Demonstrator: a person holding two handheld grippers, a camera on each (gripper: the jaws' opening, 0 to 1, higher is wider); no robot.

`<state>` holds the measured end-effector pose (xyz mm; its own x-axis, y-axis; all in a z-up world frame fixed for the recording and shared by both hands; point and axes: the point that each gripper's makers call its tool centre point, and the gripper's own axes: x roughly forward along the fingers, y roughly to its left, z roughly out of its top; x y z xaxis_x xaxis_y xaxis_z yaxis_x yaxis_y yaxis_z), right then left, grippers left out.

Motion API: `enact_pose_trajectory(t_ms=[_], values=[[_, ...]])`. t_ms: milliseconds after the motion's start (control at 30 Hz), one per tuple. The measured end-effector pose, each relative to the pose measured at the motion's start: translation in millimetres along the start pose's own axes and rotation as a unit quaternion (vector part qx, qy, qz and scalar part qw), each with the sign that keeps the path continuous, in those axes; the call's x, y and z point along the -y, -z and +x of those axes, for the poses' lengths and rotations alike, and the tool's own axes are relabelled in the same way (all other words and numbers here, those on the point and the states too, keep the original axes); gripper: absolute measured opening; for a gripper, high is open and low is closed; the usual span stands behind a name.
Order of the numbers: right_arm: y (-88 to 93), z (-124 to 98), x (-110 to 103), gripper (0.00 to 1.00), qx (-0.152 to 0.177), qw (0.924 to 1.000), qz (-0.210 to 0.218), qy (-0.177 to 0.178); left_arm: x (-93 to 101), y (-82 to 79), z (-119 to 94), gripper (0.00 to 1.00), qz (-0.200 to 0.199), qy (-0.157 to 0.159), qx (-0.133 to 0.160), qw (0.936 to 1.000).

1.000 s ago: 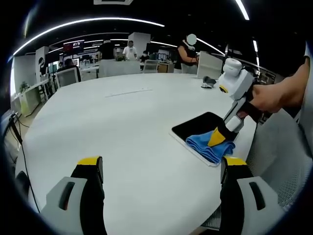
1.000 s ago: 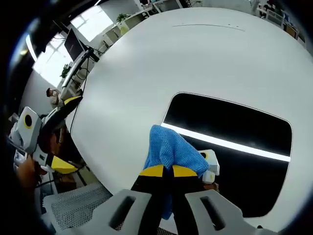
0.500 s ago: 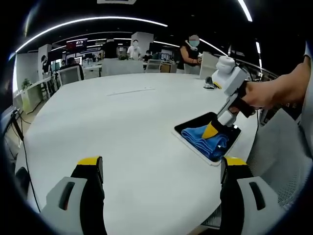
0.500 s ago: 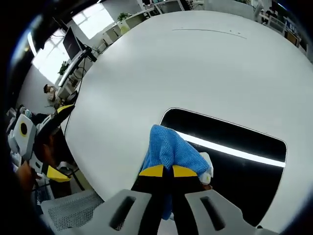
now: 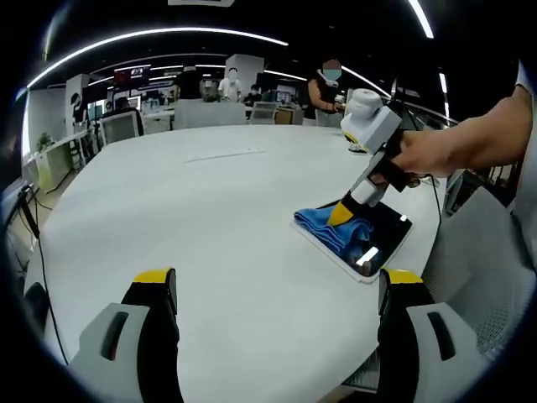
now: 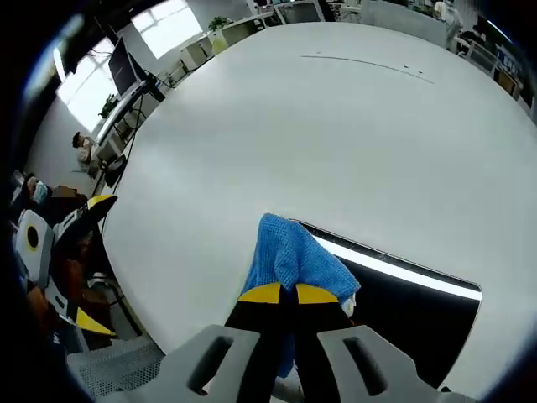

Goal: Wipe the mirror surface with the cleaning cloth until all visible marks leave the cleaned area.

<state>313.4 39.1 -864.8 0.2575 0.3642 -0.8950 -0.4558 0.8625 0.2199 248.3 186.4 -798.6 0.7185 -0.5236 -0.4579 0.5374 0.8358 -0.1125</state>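
Cloth (image 5: 331,225) on mirror (image 5: 382,243), on table (image 5: 210,218)

Left gripper (image 5: 277,294): its 2 yellow-tipped jaws rise from the bottom edge, spread wide, nothing between them, above the round white table (image 5: 185,218). Toward the right edge of the table lies the mirror (image 5: 373,243), a dark rectangular panel with a pale rim and small bright reflections. Blue cleaning cloth (image 5: 331,225) bunched on the mirror's far-left end. Right gripper (image 5: 341,215), held in a person's hand (image 5: 419,155), slants down onto the cloth, yellow tips pinched on it. Background: open office, desks, monitors, several people standing.
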Motion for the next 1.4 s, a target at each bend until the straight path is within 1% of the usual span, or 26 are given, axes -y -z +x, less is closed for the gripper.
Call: enact_pose_trajectory(t_ms=[67,167,267,367,500,633,667,700,733,767,867,1033,1300,1400], values=[[-3.0,1,1,0.0,0.001,1.0,-0.001,0.002,-0.5,0.6,0,0.99,-0.001,0.0,0.0,1.0],[-8.2,3,2,0.0,0.0,0.9997,-0.021,0.008,-0.9,1.6,1,0.99,-0.001,0.0,-0.002,1.0],[-13.6,5,4,0.0,-0.004,0.999,-0.043,0.015,5.1,3.4,2,0.99,0.007,0.015,-0.01,0.9998],[-21.8,7,7,0.0,-0.004,0.9988,-0.045,0.017,11.8,3.3,3,0.99,0.018,0.025,-0.016,0.9994],[-24.7,9,8,0.0,-0.006,0.999,-0.042,0.015,8.6,3.4,2,0.99,0.006,0.015,-0.01,0.9998],[-25.6,9,9,0.0,-0.005,0.9989,-0.044,0.015,7.5,4.3,3,0.99,0.007,0.007,-0.011,0.9999],[-34.6,8,14,0.0,0.016,0.998,-0.054,0.028,6.6,3.4,3,0.99,0.01,0.004,-0.01,0.9999],[-36.8,6,15,0.0,0.021,0.9979,-0.054,0.03,4.1,0.9,3,0.99,0.014,-0.002,-0.007,0.9999],[-36.5,6,15,0.0,0.017,0.9983,-0.05,0.026,-1.5,-3.5,3,0.99,0.023,-0.017,0.001,0.9996],[-34.9,8,15,0.0,0.01,0.9989,-0.042,0.02,-5.2,-7.6,2,0.99,0.021,-0.026,0.011,0.9994],[-34.9,8,16,0.0,0.008,0.9987,-0.046,0.022,-9.7,-8.8,0,0.99,0.0,-0.028,0.012,0.9996],[-31.4,9,15,0.0,0.002,0.9986,-0.049,0.021,-14.9,-8.9,-1,0.99,0.002,-0.034,0.014,0.9993],[-30.2,9,17,0.0,-0.001,0.9987,-0.048,0.015,-13.4,-10.3,-1,0.99,0.001,-0.033,0.015,0.9994],[-28.4,7,21,0.0,-0.001,0.9987,-0.048,0.016,-12.6,-9.5,0,0.99,0.002,-0.031,0.014,0.9994]])
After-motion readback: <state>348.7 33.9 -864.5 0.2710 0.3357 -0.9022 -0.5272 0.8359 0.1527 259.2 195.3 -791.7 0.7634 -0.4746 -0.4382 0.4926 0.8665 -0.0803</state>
